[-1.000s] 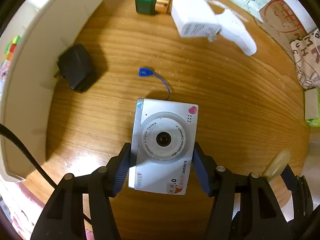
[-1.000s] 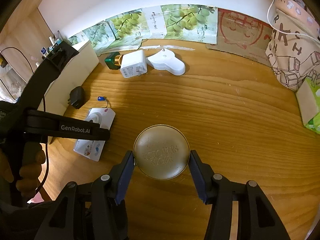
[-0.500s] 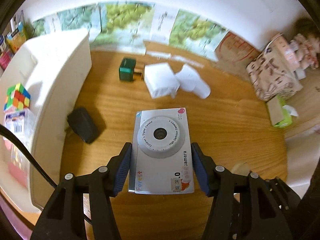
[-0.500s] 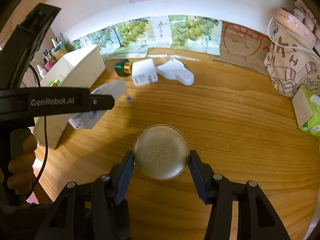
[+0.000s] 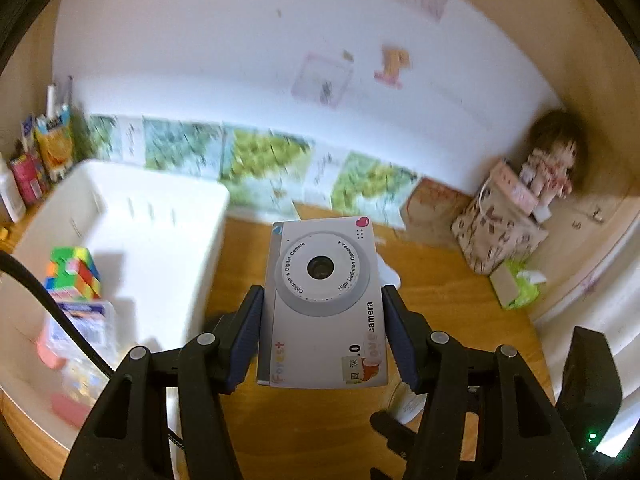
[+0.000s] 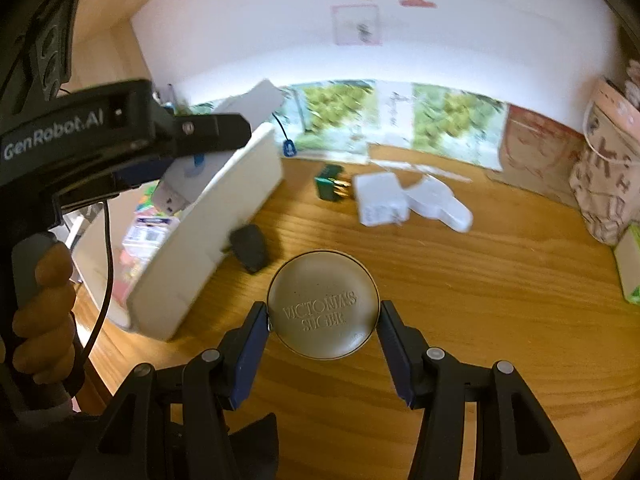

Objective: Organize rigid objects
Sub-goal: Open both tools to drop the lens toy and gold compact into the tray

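Left claw (image 5: 322,332) is clamped on the toy camera (image 5: 323,304), holding it up in the air next to the white bin (image 5: 160,224), lens facing the wrist view. Right claw (image 6: 322,334) is squeezing the round tin (image 6: 323,305) above the wooden surface (image 6: 480,300). A black charger (image 6: 250,248) sits beside the bin.

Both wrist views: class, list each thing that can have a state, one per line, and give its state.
Left gripper: shut on camera.
Camera: held in the air.
Right gripper: shut on tin.
Tin: lid on, held.
Bin: open, partly filled.
Cube: scrambled, in bin.
Black adapter: unplugged, on table.
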{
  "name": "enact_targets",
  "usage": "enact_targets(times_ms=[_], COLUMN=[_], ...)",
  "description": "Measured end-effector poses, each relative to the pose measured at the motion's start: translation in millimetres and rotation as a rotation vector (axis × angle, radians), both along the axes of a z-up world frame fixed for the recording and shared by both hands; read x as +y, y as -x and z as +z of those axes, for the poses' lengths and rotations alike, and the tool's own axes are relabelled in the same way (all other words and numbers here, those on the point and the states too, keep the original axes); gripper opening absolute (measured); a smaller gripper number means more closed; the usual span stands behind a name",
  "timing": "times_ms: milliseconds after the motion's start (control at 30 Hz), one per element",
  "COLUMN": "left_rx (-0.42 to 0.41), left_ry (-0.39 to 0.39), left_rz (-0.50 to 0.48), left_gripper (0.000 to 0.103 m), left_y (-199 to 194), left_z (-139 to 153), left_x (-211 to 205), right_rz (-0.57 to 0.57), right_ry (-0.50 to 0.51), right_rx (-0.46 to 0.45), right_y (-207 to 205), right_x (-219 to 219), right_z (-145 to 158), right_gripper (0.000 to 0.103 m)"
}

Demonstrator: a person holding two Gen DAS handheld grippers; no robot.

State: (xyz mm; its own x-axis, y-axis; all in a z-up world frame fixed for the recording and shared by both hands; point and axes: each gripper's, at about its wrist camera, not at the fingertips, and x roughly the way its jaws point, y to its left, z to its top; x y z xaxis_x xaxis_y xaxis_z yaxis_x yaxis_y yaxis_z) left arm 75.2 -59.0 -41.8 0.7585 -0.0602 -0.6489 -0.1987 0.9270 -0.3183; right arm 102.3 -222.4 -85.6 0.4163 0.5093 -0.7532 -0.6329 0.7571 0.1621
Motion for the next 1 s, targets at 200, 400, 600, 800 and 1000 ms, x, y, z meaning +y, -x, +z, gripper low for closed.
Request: enact_targets(times_ms=[200,400,600,800,1000], left_rx=[-0.064,-0.103,-0.087,-0.052,0.015], left_ry=[-0.034,-0.072,-0.094,-0.095,-0.1], left_rz=[0.005,0.043,0.078,0.143,0.223], left_gripper=[0.061,0.061,0.061,0.062,0.062], left_y=[23,47,62,74,82], left_z=[12,18,14,7,-6], left_x=[31,65,96,131,166], right_rz=[0.049,0.09,0.114,0.122,0.13], right_ry=[-0.072,-0.127,-0.168,-0.193,-0.214], right_rx=[-0.05,-0.079,-0.1,-0.133,-0.136], right_y=[17,35,50,63,70], right_x=[34,72,102,122,140], right_z=[9,11,10,12,9], right_gripper=[0.055,0.055,0.055,0.055,0.055])
